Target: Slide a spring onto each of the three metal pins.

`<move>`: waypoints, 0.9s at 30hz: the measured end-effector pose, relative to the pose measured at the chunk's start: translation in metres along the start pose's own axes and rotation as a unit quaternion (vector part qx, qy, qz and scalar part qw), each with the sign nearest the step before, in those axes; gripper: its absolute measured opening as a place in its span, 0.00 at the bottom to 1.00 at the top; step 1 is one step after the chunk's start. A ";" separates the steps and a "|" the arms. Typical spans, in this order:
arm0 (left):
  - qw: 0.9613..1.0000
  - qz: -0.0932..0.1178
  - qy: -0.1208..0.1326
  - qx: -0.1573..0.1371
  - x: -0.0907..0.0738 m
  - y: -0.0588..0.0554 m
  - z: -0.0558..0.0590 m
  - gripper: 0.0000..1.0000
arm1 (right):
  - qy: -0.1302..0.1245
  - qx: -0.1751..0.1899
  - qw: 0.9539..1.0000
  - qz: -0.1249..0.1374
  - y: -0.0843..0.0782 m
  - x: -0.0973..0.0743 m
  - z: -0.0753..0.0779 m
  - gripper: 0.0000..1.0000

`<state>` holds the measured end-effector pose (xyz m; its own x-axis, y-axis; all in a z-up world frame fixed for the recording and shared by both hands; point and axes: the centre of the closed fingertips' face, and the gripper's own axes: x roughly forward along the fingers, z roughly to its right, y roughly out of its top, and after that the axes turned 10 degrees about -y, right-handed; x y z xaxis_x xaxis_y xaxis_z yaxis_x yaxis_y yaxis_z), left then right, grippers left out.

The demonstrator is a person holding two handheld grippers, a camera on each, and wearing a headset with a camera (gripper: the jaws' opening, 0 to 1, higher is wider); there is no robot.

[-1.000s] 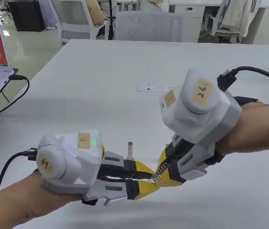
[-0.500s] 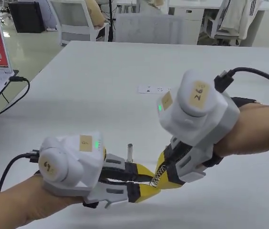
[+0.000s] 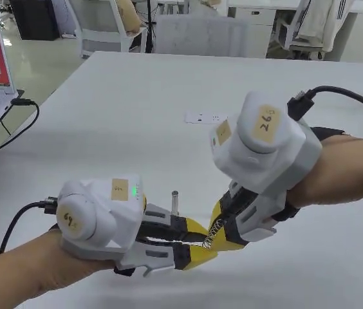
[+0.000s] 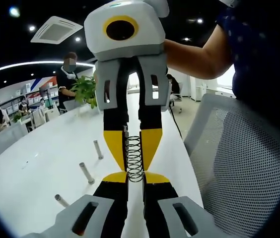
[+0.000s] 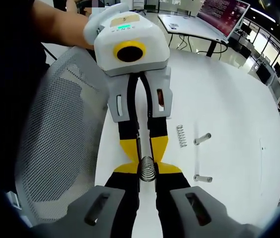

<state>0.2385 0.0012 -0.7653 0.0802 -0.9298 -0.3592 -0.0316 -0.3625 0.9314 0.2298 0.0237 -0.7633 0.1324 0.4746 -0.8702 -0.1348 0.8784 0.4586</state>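
1. Barely anything has moved: the spring [image 3: 212, 233] stays between both grippers.
2. The right gripper [image 5: 148, 179] pinches the spring lengthwise. The left gripper [image 4: 136, 186] has its jaws nearly together, clasping the spring's end.
3. The left gripper view shows three pins [image 4: 86, 172] standing left of the spring. In the head view the grippers block all but one.
4. The right gripper view shows a loose spring [image 5: 181, 135] lying beyond the spring.

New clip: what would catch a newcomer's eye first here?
The left gripper and right gripper meet tip to tip low in the head view, both seemingly pinching one spring between their yellow tips. Next come the three bare pins standing on the white table beside them, with a spare spring lying near two of them.
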 end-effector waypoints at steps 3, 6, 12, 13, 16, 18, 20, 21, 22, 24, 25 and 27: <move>1.000 -0.006 0.000 0.000 0.001 -0.002 0.000 0.03 | 0.000 0.000 1.000 0.000 0.000 0.000 0.000 0.09; 1.000 -0.005 -0.003 -0.002 0.003 -0.003 0.001 0.07 | -0.002 -0.002 1.000 -0.005 -0.001 0.000 0.001 0.09; 1.000 -0.001 0.002 -0.009 0.001 -0.003 -0.001 0.09 | -0.006 0.000 1.000 -0.009 -0.004 -0.002 0.006 0.09; 1.000 0.000 0.003 -0.012 0.000 -0.003 -0.002 0.09 | -0.007 0.001 1.000 -0.010 -0.005 -0.003 0.007 0.09; 1.000 0.002 0.007 -0.016 -0.002 -0.005 -0.003 0.10 | -0.011 0.003 1.000 -0.013 -0.008 -0.005 0.011 0.09; 1.000 0.003 0.009 -0.021 -0.004 -0.005 -0.004 0.12 | -0.012 0.004 1.000 -0.016 -0.009 -0.007 0.012 0.09; 1.000 0.002 0.012 -0.026 -0.005 -0.007 -0.004 0.16 | -0.015 0.004 1.000 -0.019 -0.012 -0.009 0.014 0.09; 1.000 0.002 0.014 -0.027 -0.006 -0.007 -0.005 0.18 | -0.016 0.005 1.000 -0.020 -0.013 -0.009 0.015 0.09; 0.999 0.000 0.017 -0.029 -0.007 -0.008 -0.006 0.20 | -0.017 0.007 1.000 -0.021 -0.014 -0.010 0.016 0.09; 0.999 0.001 0.021 -0.031 -0.010 -0.009 -0.007 0.22 | -0.020 0.008 0.999 -0.024 -0.017 -0.011 0.018 0.09; 0.999 0.001 0.022 -0.033 -0.010 -0.009 -0.008 0.23 | -0.022 0.008 0.999 -0.026 -0.018 -0.012 0.019 0.09; 0.999 0.000 0.025 -0.037 -0.012 -0.010 -0.009 0.25 | -0.024 0.010 0.999 -0.028 -0.020 -0.013 0.020 0.09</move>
<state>0.2464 0.0168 -0.7698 0.1299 -0.9249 -0.3572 0.0428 -0.3547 0.9340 0.2507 0.0010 -0.7574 0.1852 0.4261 -0.8855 -0.1070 0.9045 0.4128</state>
